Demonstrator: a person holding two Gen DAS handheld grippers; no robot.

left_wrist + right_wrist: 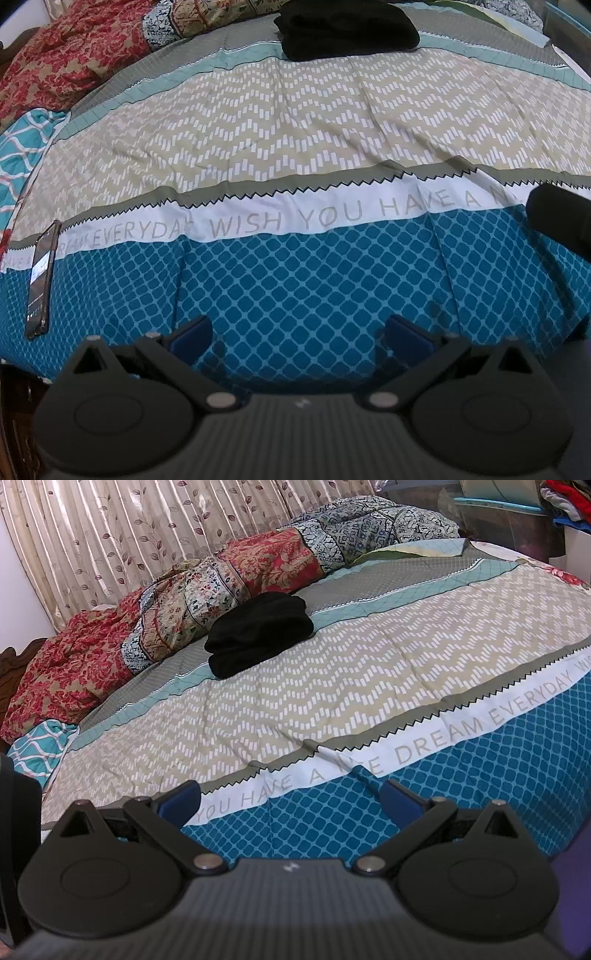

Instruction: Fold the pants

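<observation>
Black pants (258, 633) sit bundled at upper centre of frame, far across the bedspread (369, 672) — out of reach. Left gripper (297, 332) and right gripper (290, 799) hover low, fingers apart, empty — probably readied for reaching in.

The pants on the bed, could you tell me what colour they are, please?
Plain black pants, clearest in the right wrist view.

The left gripper (297, 334) and the right gripper (290, 801) both point toward 12 o'clock, jaws spread wide, holding nothing.
</observation>
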